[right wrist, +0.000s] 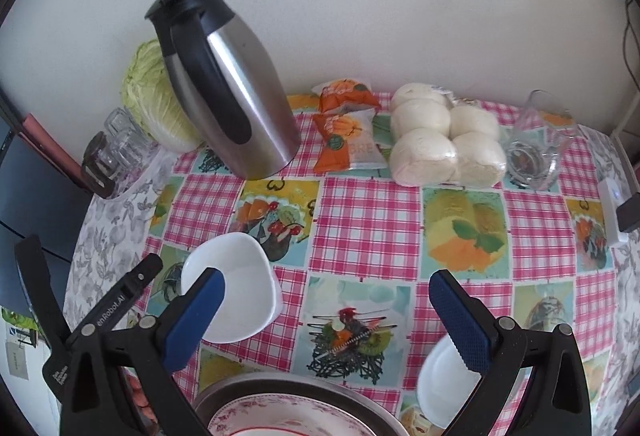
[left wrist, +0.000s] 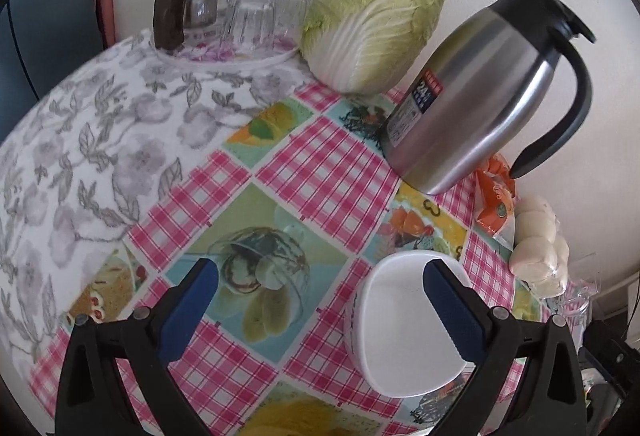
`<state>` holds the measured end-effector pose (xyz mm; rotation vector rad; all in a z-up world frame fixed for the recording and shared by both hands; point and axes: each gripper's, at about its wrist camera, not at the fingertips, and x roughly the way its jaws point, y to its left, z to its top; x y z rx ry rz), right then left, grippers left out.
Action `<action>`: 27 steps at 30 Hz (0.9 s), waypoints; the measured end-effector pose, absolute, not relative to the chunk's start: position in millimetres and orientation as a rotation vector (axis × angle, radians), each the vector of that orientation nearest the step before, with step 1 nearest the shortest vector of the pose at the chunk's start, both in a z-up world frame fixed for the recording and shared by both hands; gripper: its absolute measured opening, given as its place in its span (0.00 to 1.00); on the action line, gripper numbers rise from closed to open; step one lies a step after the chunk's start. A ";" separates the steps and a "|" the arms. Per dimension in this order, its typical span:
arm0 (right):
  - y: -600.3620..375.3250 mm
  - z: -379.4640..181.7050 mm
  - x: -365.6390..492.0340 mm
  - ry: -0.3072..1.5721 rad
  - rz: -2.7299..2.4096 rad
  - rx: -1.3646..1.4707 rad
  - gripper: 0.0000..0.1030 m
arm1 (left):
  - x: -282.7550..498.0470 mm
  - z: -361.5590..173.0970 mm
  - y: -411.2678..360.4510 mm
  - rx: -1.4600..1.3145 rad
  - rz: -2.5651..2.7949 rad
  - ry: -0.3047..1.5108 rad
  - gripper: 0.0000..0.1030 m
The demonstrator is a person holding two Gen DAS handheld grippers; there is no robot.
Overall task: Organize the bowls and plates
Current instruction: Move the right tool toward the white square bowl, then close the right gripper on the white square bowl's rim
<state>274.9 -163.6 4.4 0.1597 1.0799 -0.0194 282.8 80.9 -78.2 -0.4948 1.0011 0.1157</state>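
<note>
Grippers: we find left gripper [left wrist: 320,276] and right gripper [right wrist: 326,290] both spread apart, empty | white bowl [right wrist: 236,296] on tablecloth [right wrist: 364,224] | second white dish [right wrist: 444,384] under right finger.

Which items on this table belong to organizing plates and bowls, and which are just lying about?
Job items: white bowl; second white bowl; floral plate in a metal pan at the near edge.

Lying about: steel thermos jug; napa cabbage; upturned glasses on a tray; orange snack packets; bagged buns; glass pitcher.
</note>
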 end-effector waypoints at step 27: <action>-102.2 -92.2 311.5 1.311 0.050 0.028 0.34 | 300.3 -131.5 66.6 -0.619 -0.011 1.147 0.65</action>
